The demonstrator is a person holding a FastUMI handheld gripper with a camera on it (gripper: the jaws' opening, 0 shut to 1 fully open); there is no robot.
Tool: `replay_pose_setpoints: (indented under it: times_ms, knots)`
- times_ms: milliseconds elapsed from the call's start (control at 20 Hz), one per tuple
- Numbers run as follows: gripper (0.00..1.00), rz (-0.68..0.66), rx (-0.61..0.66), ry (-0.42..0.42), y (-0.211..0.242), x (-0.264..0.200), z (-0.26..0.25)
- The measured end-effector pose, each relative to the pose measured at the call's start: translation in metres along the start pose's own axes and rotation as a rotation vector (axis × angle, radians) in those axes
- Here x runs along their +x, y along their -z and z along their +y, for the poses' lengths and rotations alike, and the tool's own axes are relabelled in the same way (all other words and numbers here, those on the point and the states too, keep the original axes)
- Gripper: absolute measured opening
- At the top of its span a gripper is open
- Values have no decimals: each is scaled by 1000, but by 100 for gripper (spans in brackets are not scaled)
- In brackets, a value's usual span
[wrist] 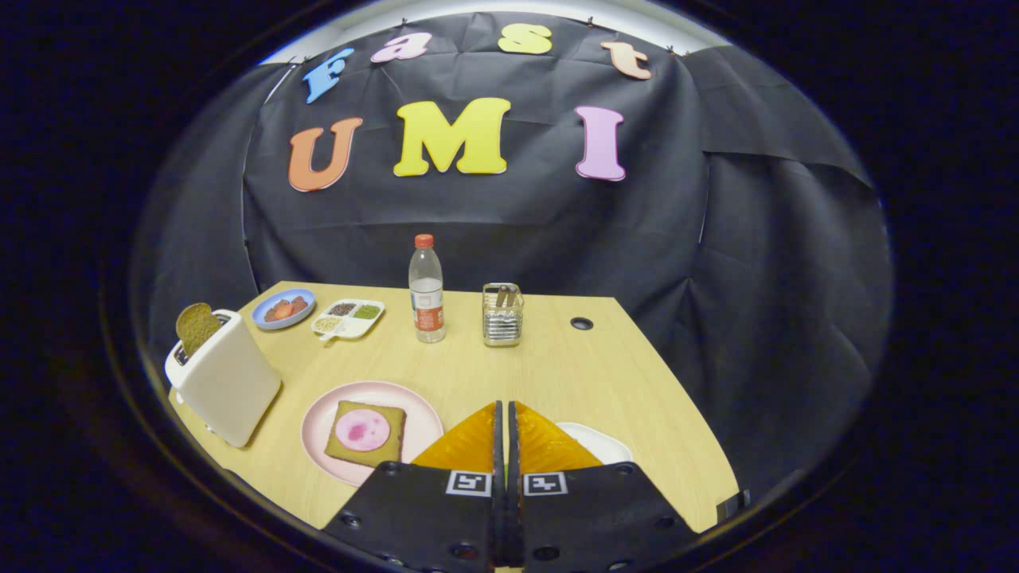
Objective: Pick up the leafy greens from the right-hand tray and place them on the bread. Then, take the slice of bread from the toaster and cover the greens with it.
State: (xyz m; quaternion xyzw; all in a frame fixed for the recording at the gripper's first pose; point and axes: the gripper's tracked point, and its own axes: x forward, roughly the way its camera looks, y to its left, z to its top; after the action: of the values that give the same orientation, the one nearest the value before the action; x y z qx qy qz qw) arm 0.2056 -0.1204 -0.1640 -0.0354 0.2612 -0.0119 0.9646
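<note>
My gripper [507, 414] is shut, its two orange fingers [470, 446] pressed together above the table's near edge. A thin green sliver of the leafy greens [507, 476] shows between the fingers, low down by the black-and-white tags. The white right-hand tray [599, 442] lies just behind the right finger, mostly hidden; its visible part is bare. Left of the fingers sits a pink plate [414, 410] with a slice of bread [374, 454] topped by a round pink slice [363, 430]. Further left, a white toaster [227, 382] holds a dark bread slice [196, 325] sticking up.
At the back of the wooden table [557, 374] stand a water bottle [427, 290], a wire holder [502, 315], a divided dish of seeds [348, 318] and a blue plate of food [283, 309]. A cable hole [581, 323] is at the back right.
</note>
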Motion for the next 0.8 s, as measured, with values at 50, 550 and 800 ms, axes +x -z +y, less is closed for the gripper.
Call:
replay_pose_setpoints:
  times_ms: [50,550,800]
  knots:
    - [0,21,2,-8,8,4,4]
    - [44,151,27,-46,87,4,14]
    - [87,225,82,-29,136,4,31]
